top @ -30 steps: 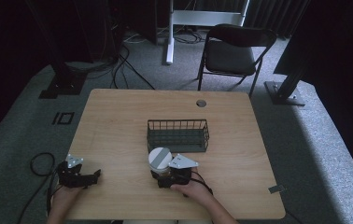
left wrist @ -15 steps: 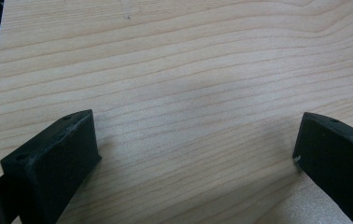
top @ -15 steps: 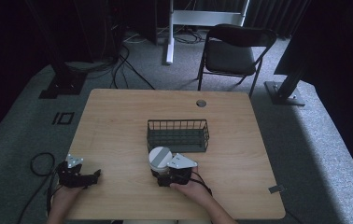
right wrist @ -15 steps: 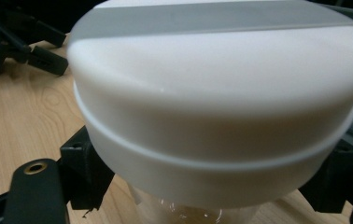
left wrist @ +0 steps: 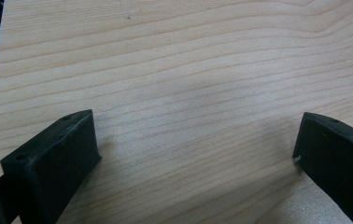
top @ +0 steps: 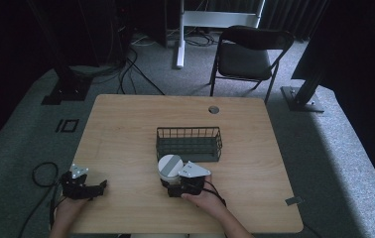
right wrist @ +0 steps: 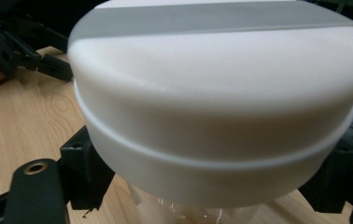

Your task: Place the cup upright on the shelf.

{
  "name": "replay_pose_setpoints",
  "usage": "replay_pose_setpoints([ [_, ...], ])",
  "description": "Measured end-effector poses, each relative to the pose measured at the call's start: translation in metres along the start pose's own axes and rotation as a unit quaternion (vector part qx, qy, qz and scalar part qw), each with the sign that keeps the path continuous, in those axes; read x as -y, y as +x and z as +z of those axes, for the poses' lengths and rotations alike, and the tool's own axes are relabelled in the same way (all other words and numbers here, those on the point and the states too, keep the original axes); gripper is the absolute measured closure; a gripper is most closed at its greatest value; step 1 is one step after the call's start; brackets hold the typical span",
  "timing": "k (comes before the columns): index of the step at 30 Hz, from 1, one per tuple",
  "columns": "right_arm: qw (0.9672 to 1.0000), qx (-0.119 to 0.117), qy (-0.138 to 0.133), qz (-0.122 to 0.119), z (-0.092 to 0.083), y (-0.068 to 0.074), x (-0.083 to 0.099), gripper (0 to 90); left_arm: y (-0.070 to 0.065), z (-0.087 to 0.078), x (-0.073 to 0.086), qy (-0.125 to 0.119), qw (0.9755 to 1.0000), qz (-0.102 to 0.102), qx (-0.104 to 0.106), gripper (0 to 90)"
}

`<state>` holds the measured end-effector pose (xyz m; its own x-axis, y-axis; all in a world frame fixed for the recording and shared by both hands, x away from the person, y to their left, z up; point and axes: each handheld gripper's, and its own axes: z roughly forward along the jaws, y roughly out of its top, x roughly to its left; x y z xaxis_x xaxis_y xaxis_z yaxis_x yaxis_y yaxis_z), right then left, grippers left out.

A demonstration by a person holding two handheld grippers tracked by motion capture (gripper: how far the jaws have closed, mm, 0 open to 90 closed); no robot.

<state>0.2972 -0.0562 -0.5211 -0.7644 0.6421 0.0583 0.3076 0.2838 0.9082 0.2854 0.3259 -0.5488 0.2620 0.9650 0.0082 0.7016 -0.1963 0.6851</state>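
So far the work looks about halfway: the round white plastic jar with a grey stripe across its lid [top: 169, 166] is already in hand, but it is not yet in the black wire basket [top: 189, 144], which seems the likely place for it. The right gripper [top: 174, 179] has its fingers [right wrist: 83, 170] closed on the jar just under the lid's flange, one on each side, as the right gripper view shows; below the white lid a clear body can be made out. In the high view the jar sits at about 7 o'clock from the basket, just beside its near left corner, toward the near middle of the pale wooden tabletop [top: 126, 124]. Whether the jar's base rests on the wood or is lifted clear of it I cannot tell.

The left gripper [top: 98, 187] lies at the tabletop's near left corner, roughly 9 o'clock from the jar and well apart from it. Its fingers [left wrist: 53, 158] stand wide apart with only bare wood grain between them, holding nothing.

What is left, by my judgement, is carrying the jar toward 1 o'clock over the basket's rim, lowering it inside and letting go.
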Motion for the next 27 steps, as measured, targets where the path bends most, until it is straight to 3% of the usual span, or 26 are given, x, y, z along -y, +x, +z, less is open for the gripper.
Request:
replay_pose_setpoints([
  [14, 0.9999, -0.002, -0.016, -0.001, -0.011, -0.004, -0.022, 18.3, 0.0, 0.0, 0.0, 0.0, 1.0, 0.0, 0.0, 0.1],
  [27, 0.9988, 0.013, -0.046, -0.013, -0.024, -0.015, -0.056, 18.3, 0.0, 0.0, 0.0, 0.0, 1.0, -0.001, 0.0, 0.1],
])
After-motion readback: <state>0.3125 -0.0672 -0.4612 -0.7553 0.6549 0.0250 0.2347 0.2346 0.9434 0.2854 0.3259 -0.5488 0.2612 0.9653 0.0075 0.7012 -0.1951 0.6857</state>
